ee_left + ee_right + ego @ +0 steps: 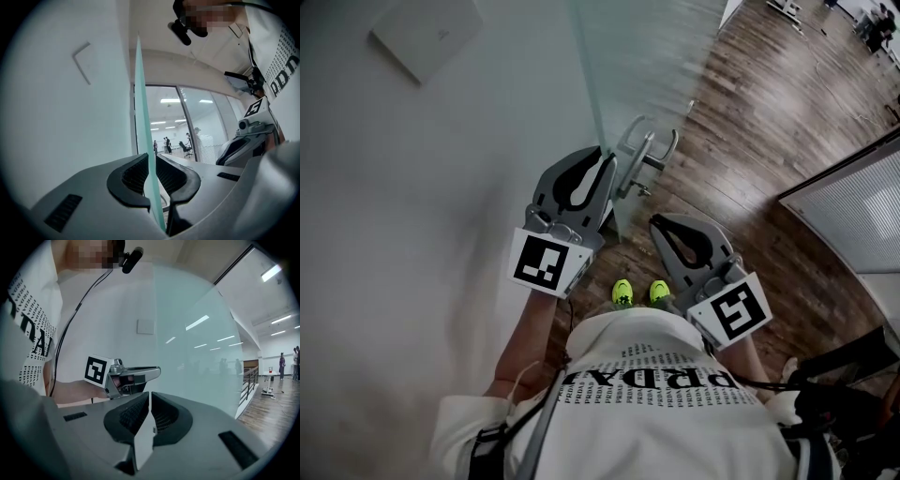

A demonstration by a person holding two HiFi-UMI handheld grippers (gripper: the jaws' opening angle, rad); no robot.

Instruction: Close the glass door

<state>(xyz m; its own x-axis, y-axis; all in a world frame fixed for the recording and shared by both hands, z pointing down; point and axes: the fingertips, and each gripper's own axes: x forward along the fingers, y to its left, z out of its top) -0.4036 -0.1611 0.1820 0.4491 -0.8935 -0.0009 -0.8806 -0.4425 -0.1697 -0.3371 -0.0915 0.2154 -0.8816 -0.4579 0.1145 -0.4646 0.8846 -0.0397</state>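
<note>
Grips the free vertical edge of the glass door [628, 56] with the left gripper [598, 161], pads pinched onto the pane from both sides, just beside the metal door handle [639, 150]. Holds the right gripper [667, 225] clenched on nothing, jaws pressed together, apart from the glass and lower right of the handle. Finds little room on the left, with the white wall [412, 206] close beside the door edge. Finds open room on the right, with bare wooden floor [769, 112] running off to a striped partition [853, 206]. Stands with yellow-green shoes [623, 292] on the floor below the door edge; gets these from the head view alone. Gets from the left gripper view alone the pane end-on [140, 93], a thin green blade rising between the pads, plus a bright opening with distant people [166, 144] beyond. Gets from the right gripper view alone the door's broad frosted face [197, 357], with the left gripper side-on against it, and a railing [251, 376] over the floor at far right. Picks out a square wall plate [427, 33] in all three views.
</note>
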